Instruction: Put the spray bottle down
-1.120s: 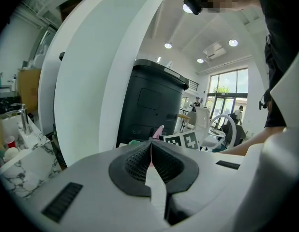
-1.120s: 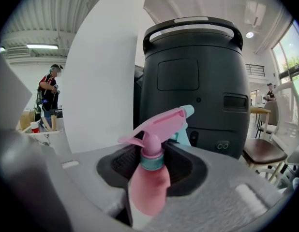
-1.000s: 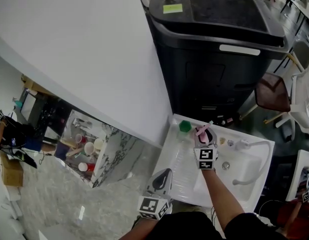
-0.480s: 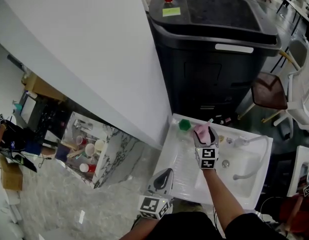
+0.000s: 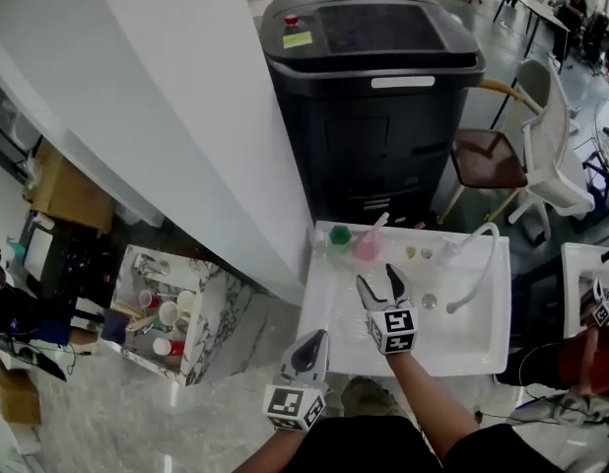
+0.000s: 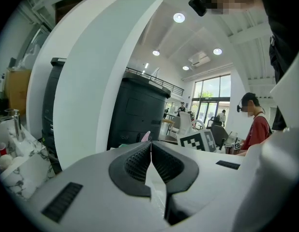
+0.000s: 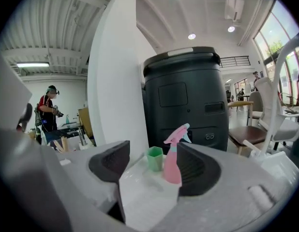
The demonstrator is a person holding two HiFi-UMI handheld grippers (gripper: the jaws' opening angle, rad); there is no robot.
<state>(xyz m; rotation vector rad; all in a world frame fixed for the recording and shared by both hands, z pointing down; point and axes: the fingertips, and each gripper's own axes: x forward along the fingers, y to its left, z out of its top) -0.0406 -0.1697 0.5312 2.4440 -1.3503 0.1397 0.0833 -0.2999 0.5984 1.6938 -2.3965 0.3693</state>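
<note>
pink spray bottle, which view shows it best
Right gripper view: the pink spray bottle stands upright and side on, close, beside a green cup. The head view shows it small, from above. The left gripper view catches only its pink tip.

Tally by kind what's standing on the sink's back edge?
Spray bottle (pink): 1
Cup (green): 1
Faucet: 1
Total: 3
The small bits by the faucet are too small to identify and are not counted.
</note>
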